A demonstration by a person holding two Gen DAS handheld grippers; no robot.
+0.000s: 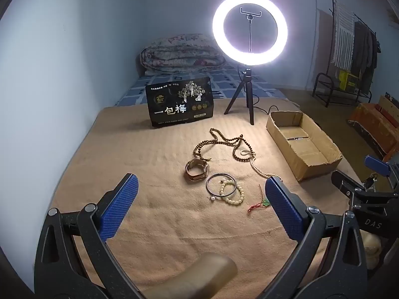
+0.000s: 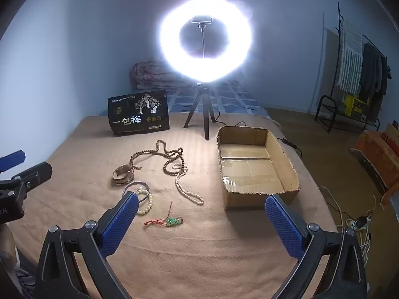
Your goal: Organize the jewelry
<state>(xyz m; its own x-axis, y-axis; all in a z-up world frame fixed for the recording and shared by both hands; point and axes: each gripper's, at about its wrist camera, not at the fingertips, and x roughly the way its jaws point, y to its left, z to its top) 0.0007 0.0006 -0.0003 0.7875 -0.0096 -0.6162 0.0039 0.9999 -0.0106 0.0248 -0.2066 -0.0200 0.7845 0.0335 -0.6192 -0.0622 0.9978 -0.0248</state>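
Left wrist view shows a tan blanket-covered bed point(image 1: 149, 174) with an open brown cardboard box point(image 1: 321, 160) at the right, still without jewelry. Beside it lie a long brown wooden bead strand point(image 1: 219, 142), a cream pearl necklace point(image 1: 259, 168), a brown-strapped watch point(image 1: 196, 170), a thin metal bangle point(image 1: 220, 185), a cream bead bracelet point(image 1: 237, 195) and a green pendant on red cord point(image 1: 264, 203). Left gripper point(image 1: 200, 206) and right gripper point(image 2: 201, 221) hover, fingers wide apart, grasping nothing. Sorting seems not yet begun; next comes descending onto one piece.
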